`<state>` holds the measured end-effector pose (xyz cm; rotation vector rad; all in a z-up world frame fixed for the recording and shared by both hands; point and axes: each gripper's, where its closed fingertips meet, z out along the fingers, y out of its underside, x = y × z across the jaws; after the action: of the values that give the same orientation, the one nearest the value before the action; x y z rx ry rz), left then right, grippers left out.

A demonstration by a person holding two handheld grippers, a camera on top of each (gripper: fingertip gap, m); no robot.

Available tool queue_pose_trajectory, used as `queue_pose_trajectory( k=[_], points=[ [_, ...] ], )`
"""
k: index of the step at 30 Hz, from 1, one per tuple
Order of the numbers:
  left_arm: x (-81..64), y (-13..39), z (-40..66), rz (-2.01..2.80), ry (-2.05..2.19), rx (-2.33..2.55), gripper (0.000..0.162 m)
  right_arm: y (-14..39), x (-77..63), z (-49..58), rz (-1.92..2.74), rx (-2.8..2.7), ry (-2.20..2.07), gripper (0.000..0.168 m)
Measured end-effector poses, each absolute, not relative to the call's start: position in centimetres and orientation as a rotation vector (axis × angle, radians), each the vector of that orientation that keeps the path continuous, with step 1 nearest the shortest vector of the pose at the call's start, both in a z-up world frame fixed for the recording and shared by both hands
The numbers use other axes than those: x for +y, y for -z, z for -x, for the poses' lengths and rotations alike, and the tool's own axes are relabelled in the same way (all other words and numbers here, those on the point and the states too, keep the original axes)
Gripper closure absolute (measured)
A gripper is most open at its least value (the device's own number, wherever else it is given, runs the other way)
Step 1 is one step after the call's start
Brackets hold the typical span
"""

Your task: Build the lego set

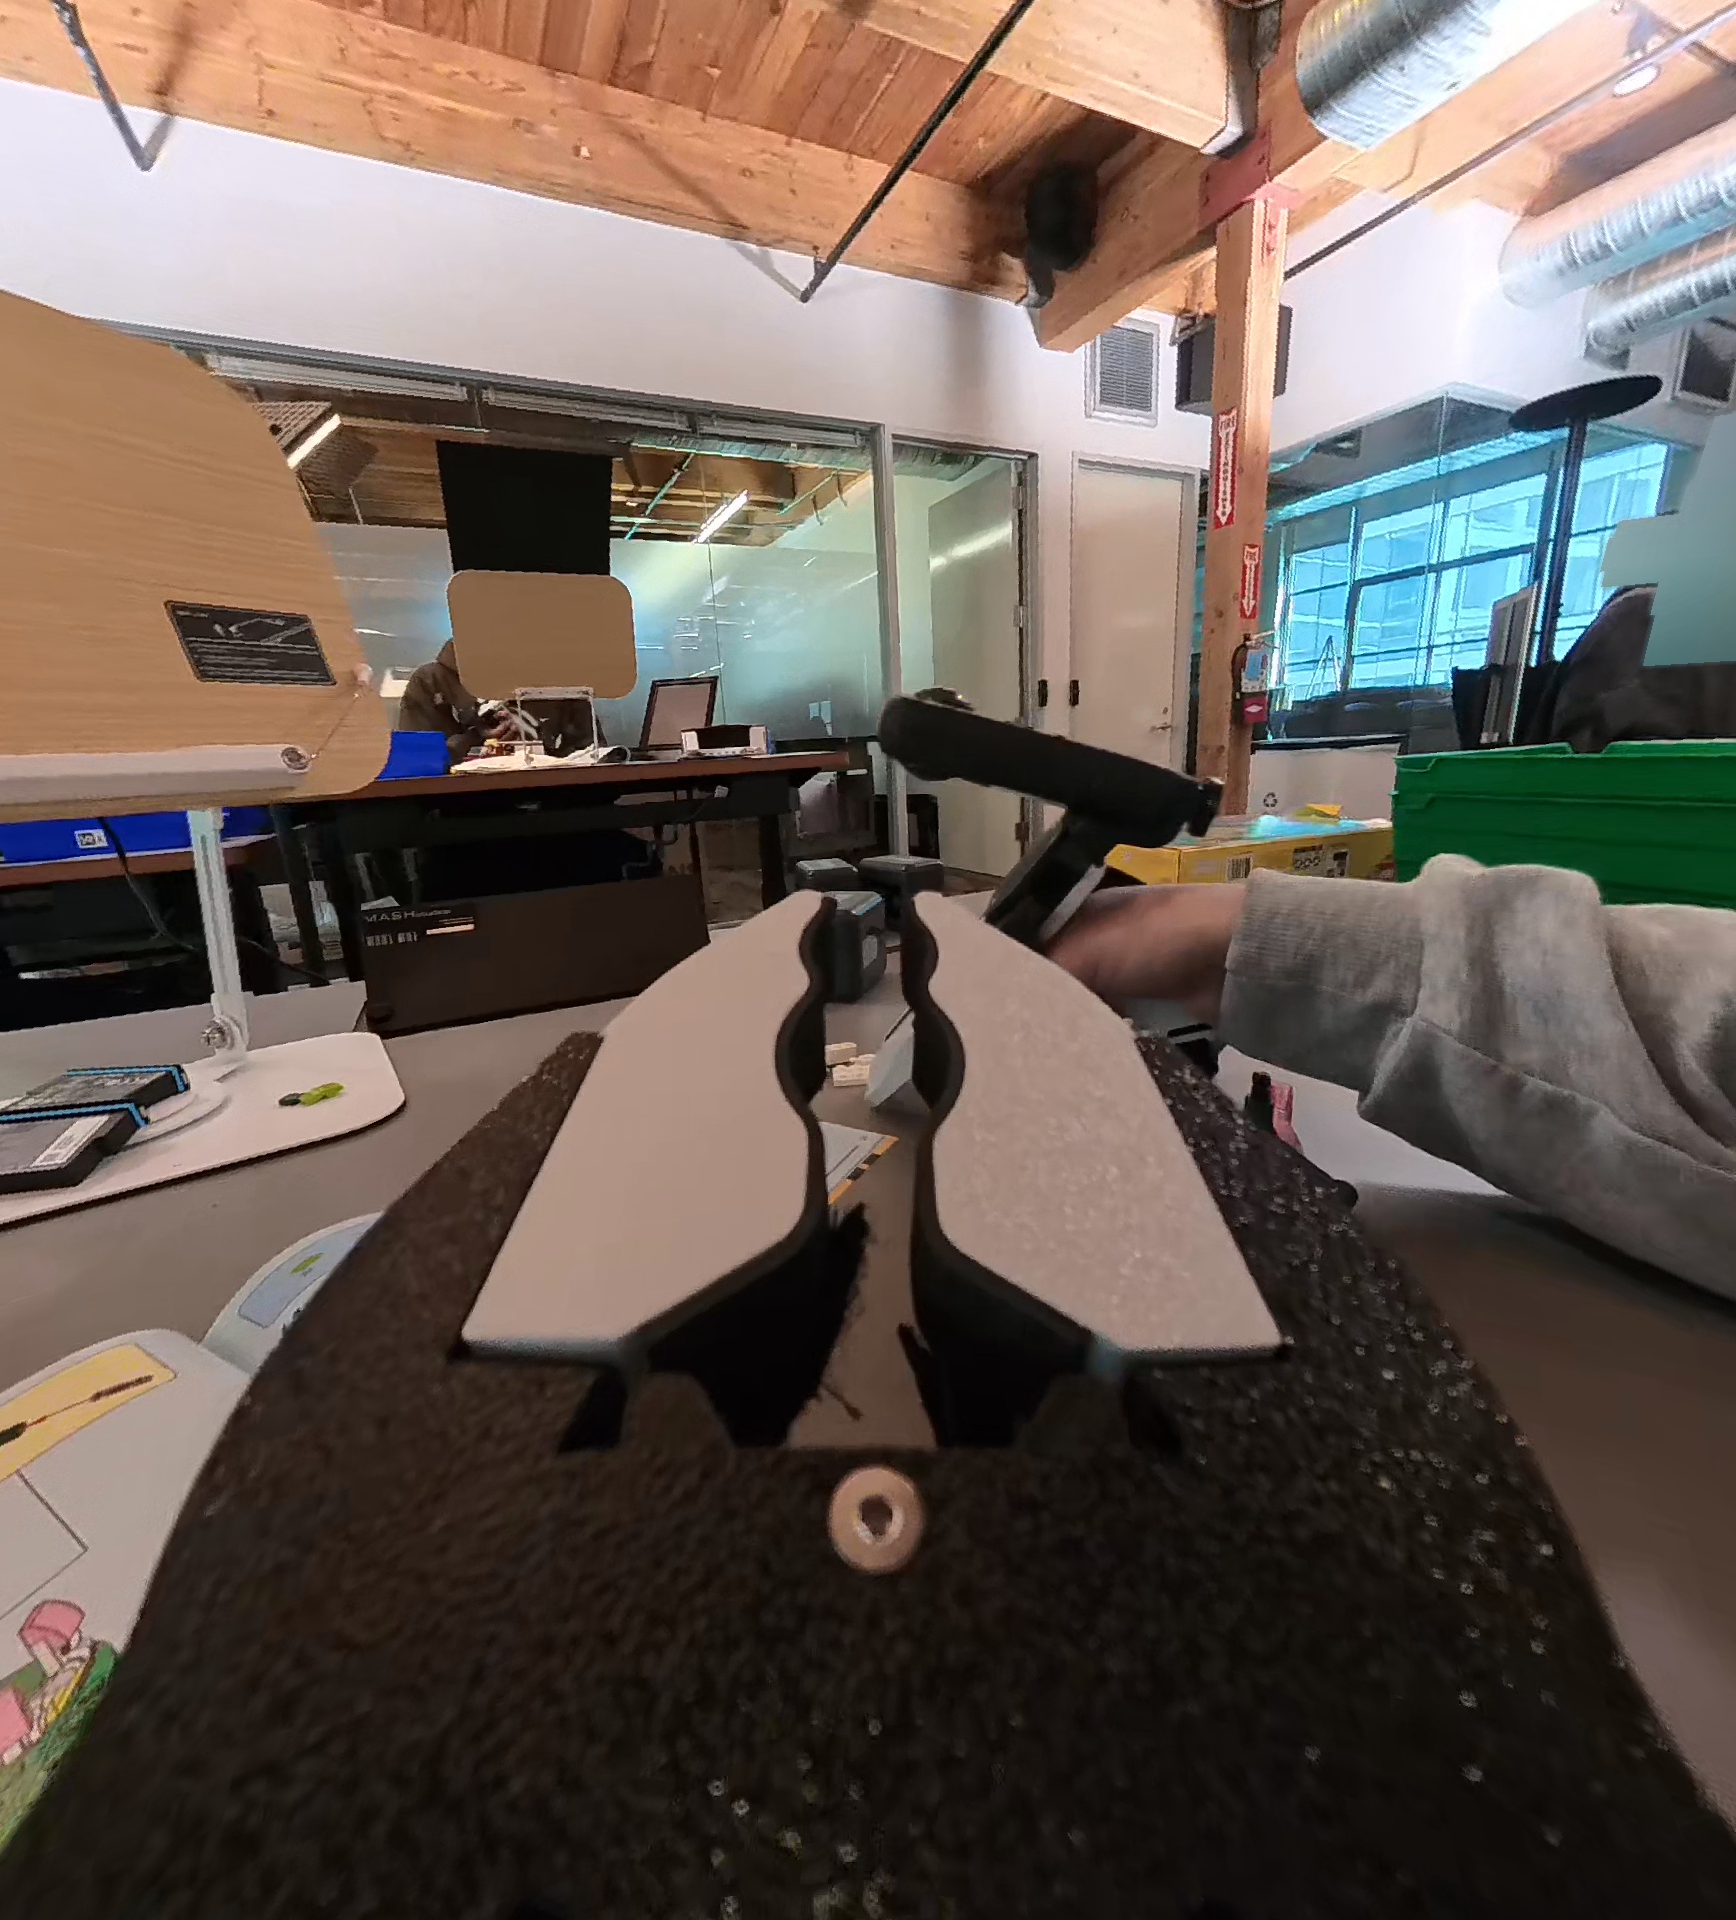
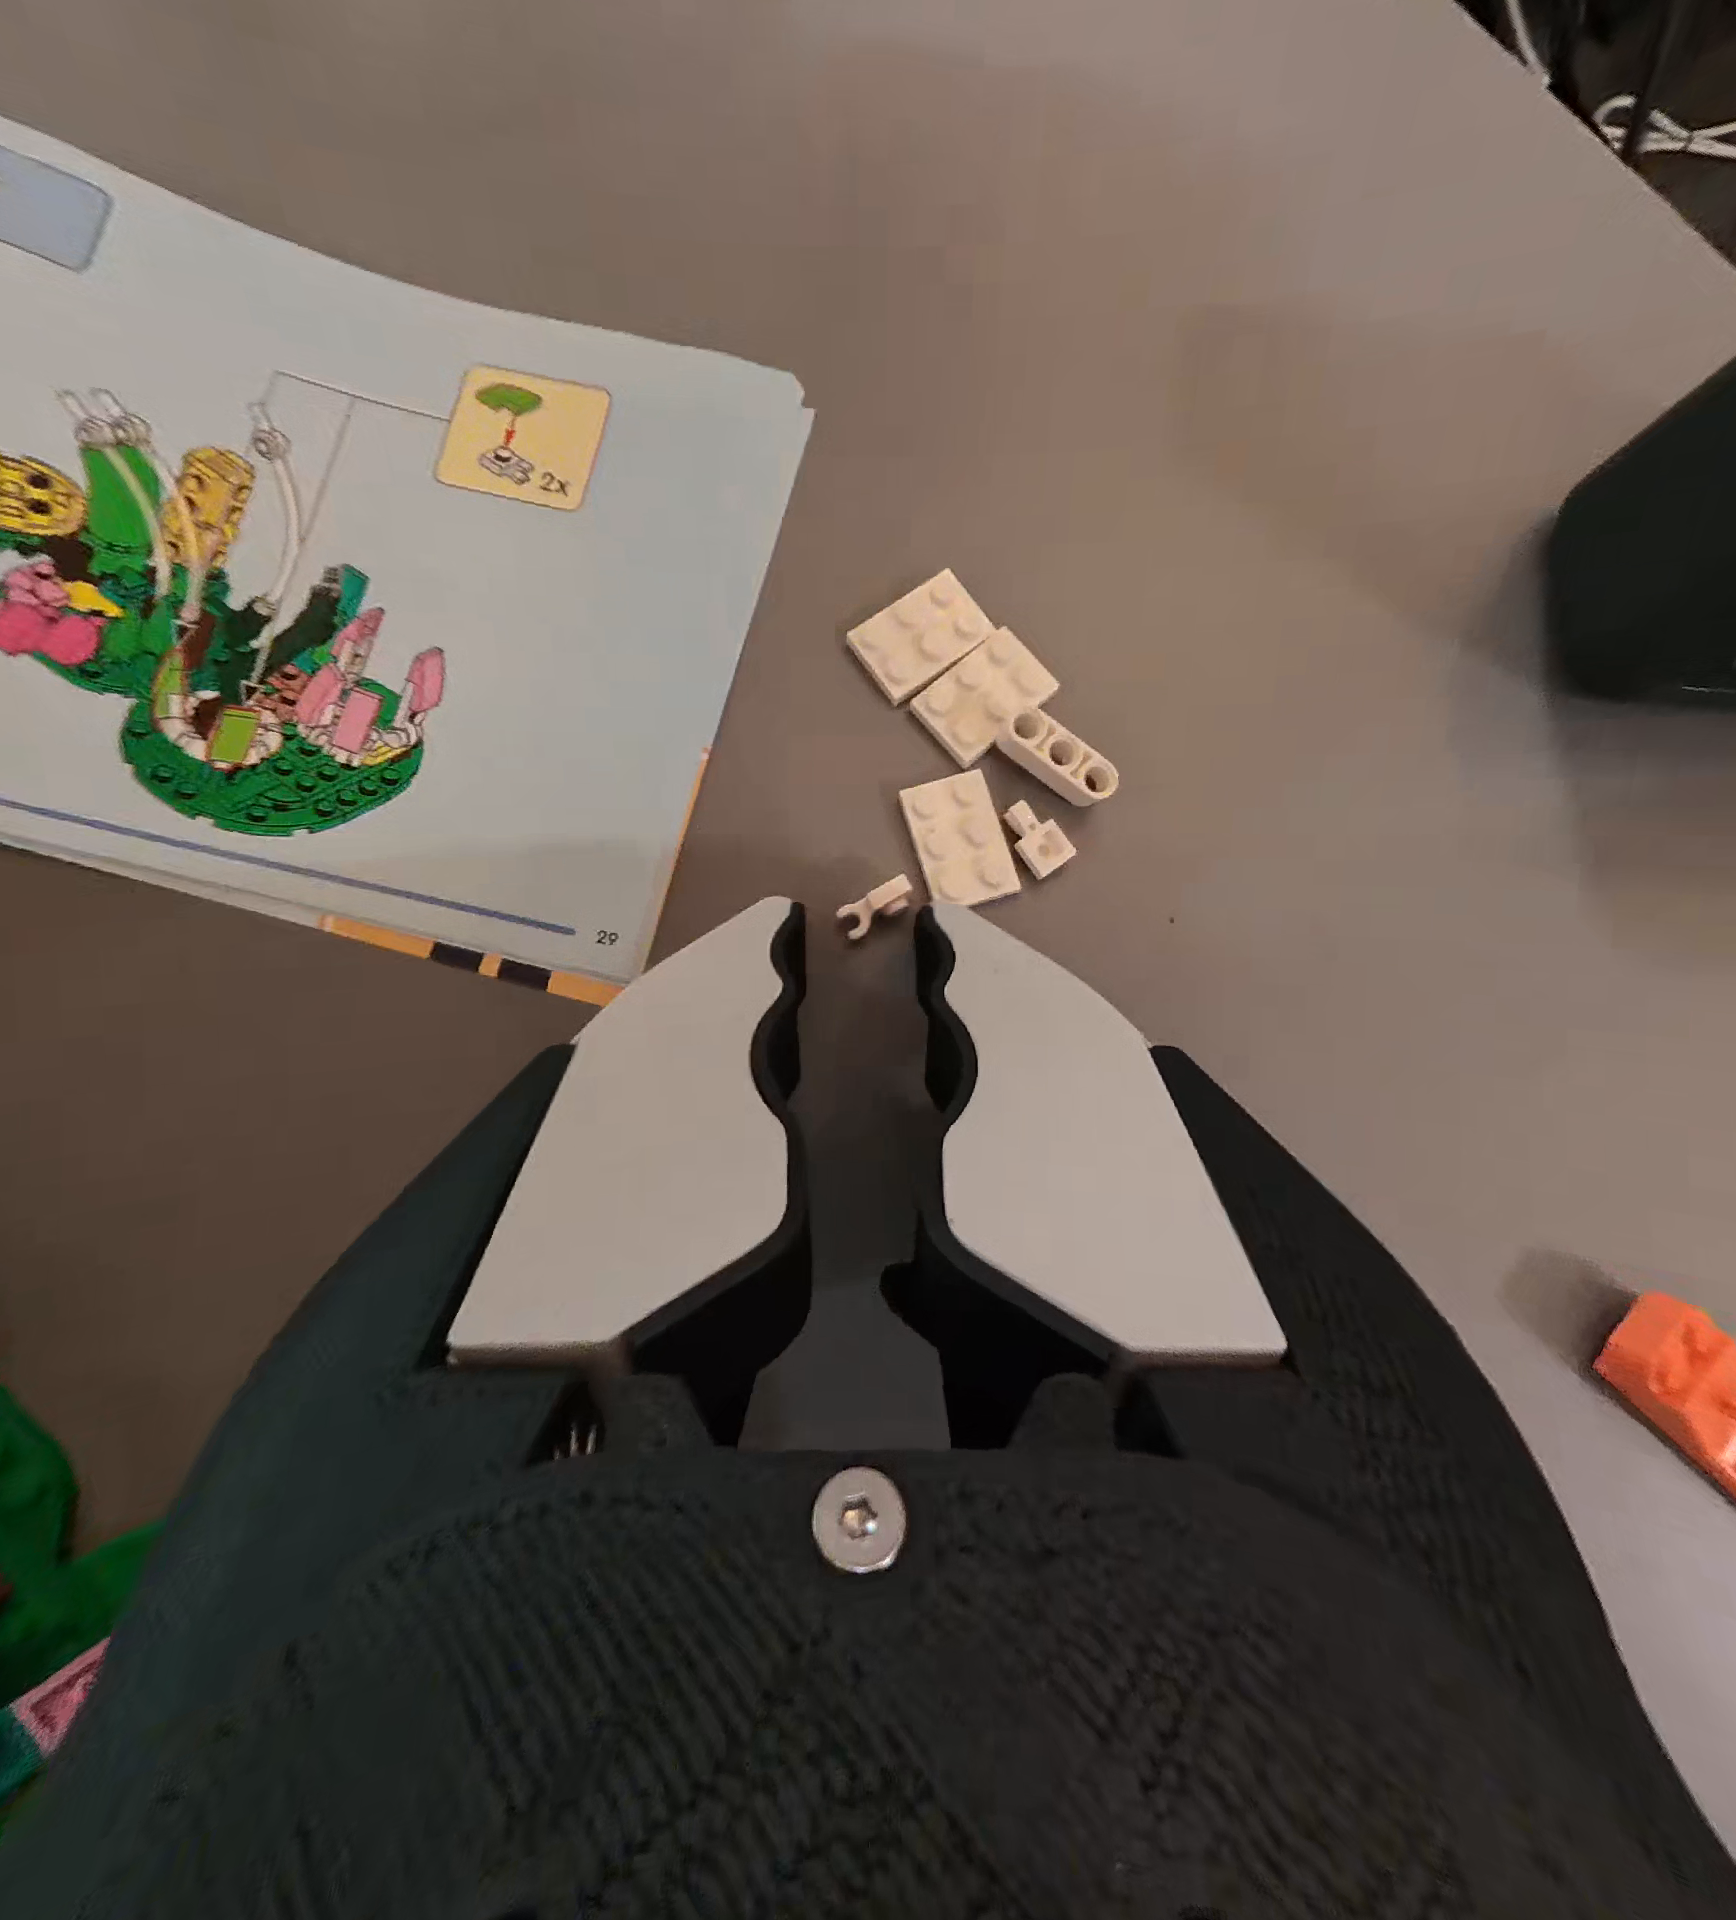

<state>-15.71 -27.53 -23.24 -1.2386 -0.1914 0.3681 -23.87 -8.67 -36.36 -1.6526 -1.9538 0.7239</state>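
Your left wrist view looks level across the grey table [image 1: 168, 1278] into the room; your right looks steeply down, close; both share the white pieces [image 2: 978, 727]

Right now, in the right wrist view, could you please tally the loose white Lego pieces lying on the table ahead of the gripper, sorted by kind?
Flat studded plates: 3, the far one, the middle one, the near one
Beam with round holes: 1
Small block with a side stub: 1
Tiny clip piece: 1
Total: 6
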Motion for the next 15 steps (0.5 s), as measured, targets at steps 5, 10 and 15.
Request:
queue_pose_trajectory(
  k=[5,10,15],
  points=[
    [-27.4,23.3,15.4,1.246,-0.379,-0.168,0.152,36.4,-8.8,24.3,1.612,-1.946,-0.658,0.158],
    [-27.5,23.2,15.4,1.238,-0.373,-0.166,0.153,35.9,-9.5,22.4,1.395,-2.183,-0.634,0.165],
    [-27.6,23.2,15.4,1.236,-0.374,-0.170,0.154,35.4,-10.7,18.1,1.180,-2.474,-0.735,0.165]
  ],
)
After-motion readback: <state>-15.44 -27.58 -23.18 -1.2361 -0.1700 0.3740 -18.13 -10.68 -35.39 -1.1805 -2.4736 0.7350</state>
